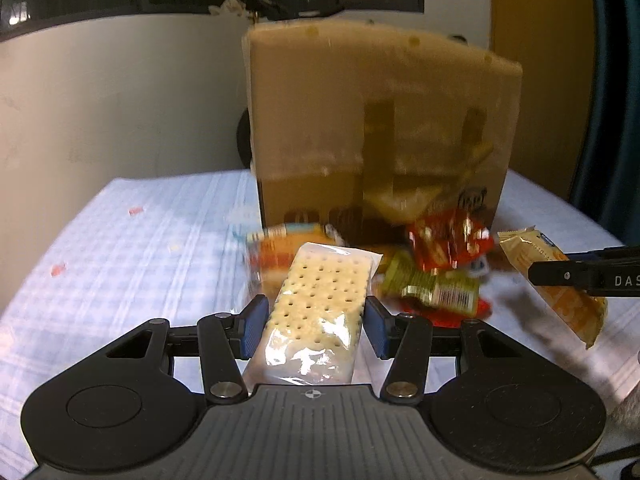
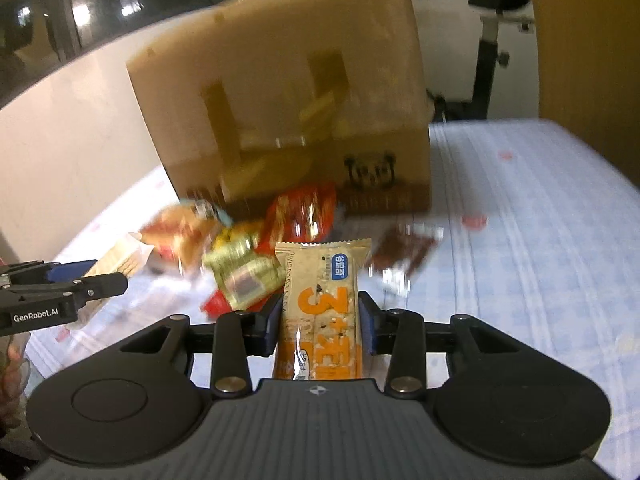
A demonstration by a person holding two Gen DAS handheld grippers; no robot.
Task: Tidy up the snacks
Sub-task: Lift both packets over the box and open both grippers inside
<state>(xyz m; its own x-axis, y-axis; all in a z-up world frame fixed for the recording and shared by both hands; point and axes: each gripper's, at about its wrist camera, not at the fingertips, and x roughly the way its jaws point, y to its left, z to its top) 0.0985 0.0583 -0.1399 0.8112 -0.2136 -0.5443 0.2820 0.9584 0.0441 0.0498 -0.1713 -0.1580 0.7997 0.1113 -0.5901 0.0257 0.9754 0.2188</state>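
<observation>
Left wrist view: the left gripper (image 1: 316,320) has its jaws clamped on a clear pack of pale crackers (image 1: 320,300). The pack's long side runs straight out ahead, the same way the jaws point, and its far end sticks out past them. Right wrist view: the right gripper (image 2: 320,320) has its jaws clamped on a tan and orange cereal bar (image 2: 322,312), which also lies long-ways between the jaws and pokes out in front. Ahead of both jaws, and a bit lower, lies a small heap of snacks on the checked cloth of the desk (image 1: 120,240): a red packet (image 1: 448,244), a gold-green packet (image 1: 432,290) and an orange one (image 1: 276,256). A brown packet (image 2: 404,256) lies ahead and to the right of the right jaws. Just behind the heap stands a tall cardboard box (image 1: 380,120). Its top edge is higher than both jaws, and I cannot see inside it, so I cannot tell what it holds. If the snacks go in the box, I think both packs must be lifted up over that top edge first. Both hands look about as near to it as each other.
</observation>
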